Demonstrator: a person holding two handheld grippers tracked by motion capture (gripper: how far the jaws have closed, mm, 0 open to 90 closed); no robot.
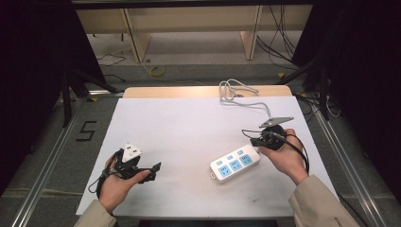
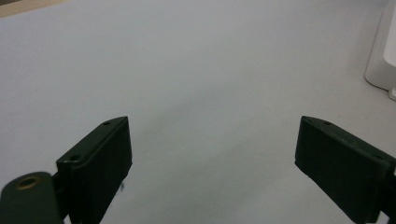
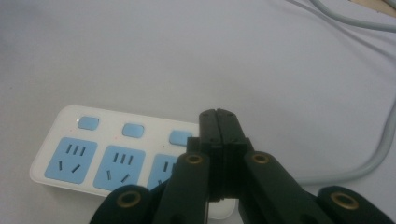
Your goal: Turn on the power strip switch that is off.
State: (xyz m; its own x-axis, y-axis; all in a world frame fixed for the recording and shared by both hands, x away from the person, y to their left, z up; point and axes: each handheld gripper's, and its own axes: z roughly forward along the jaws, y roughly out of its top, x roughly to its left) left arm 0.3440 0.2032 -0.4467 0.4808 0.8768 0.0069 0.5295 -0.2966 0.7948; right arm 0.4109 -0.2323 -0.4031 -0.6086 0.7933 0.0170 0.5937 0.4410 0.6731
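A white power strip (image 1: 235,163) with three light blue sockets and three blue switches lies on the white table sheet (image 1: 189,127), right of centre. In the right gripper view the power strip (image 3: 107,154) lies just below and ahead of my right gripper (image 3: 217,114), whose jaws are pressed together with nothing between them. My right gripper (image 1: 254,140) hovers at the strip's far right end, where the grey cable (image 1: 246,101) leaves it. My left gripper (image 1: 156,169) rests low at the front left, jaws wide apart over bare sheet. The left gripper (image 2: 212,140) points toward the strip's edge (image 2: 380,56).
The grey cable (image 3: 369,93) loops to a coil (image 1: 231,90) at the table's back edge. A wooden table edge (image 1: 165,91) shows behind the sheet. Metal rails (image 1: 52,146) flank the table on both sides, with floor cables beyond.
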